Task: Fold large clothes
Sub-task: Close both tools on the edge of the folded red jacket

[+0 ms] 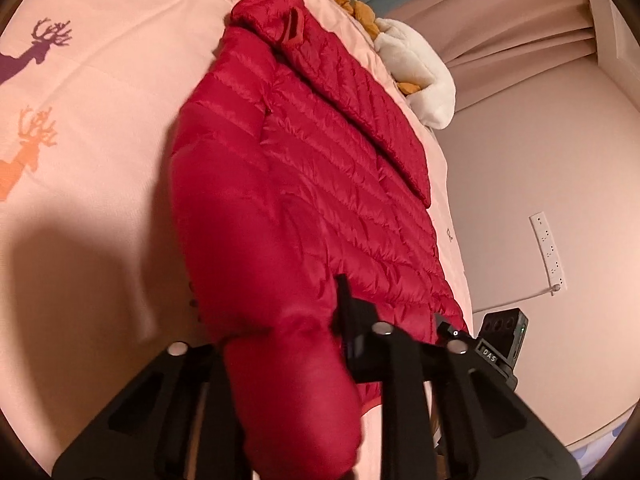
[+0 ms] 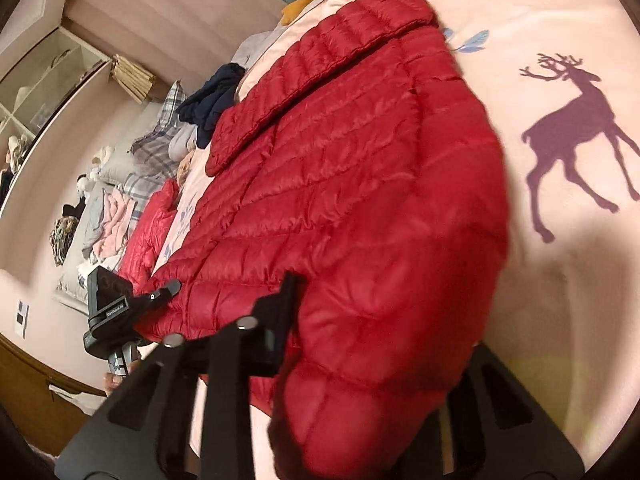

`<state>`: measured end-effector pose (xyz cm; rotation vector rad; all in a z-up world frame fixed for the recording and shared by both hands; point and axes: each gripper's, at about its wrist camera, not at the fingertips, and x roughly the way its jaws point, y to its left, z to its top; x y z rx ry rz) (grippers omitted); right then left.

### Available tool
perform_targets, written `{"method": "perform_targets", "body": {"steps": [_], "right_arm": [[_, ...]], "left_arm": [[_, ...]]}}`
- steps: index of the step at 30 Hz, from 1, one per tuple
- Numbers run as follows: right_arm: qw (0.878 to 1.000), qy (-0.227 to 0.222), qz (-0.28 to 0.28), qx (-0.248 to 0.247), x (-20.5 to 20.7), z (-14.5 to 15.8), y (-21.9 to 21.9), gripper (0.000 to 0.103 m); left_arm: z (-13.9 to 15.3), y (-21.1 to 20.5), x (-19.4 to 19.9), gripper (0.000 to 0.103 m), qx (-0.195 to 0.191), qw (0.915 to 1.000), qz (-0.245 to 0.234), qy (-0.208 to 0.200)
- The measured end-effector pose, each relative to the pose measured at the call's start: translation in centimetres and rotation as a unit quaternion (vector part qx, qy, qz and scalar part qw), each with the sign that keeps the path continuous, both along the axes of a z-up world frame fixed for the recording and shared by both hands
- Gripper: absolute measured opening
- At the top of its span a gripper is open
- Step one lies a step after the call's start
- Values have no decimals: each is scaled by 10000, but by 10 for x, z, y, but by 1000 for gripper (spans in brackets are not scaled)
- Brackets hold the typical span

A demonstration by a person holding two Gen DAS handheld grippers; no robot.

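Note:
A red quilted puffer jacket (image 1: 304,160) lies spread on the pink bedsheet (image 1: 100,92), hood at the far end. My left gripper (image 1: 280,360) is shut on the jacket's near left edge, which bulges up between its fingers. In the right wrist view the same jacket (image 2: 340,168) fills the middle. My right gripper (image 2: 360,360) is shut on the jacket's near right edge, with the fabric bunched over it. The right gripper shows at the left wrist view's lower right (image 1: 480,340). The left gripper shows at the right wrist view's lower left (image 2: 132,304).
The pink bedsheet (image 2: 560,20) carries a purple deer print (image 2: 576,136). A white and orange plush (image 1: 416,64) lies at the bed's far edge. More clothes (image 2: 168,140) are heaped on a sofa beside the bed. A power strip (image 1: 548,252) hangs on the wall.

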<state>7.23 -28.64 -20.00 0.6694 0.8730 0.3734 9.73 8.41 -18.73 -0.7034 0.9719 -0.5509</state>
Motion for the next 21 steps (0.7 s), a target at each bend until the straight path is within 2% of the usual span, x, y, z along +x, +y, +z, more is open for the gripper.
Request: {"method": "perform_targets", "body": {"steps": [2,7,12,21], "right_arm": [[10000,-77,-29,21,-3,2,-1,17],[9985,-545,16,-72,-15,24,5,13],[9954,-934,120,-169,-28,48,5,12],[9886,-1464,317,-169,-63,86,2,11]], "left_arm": [[6,0,-2,15,17,9999,-17,-112],[32,-5,-14,13,220,9983,-109,-519],[59,-14,-28,13,526,9939,-274,-928],[104,-17,-49,13,617,9864,-446,-1460]]}}
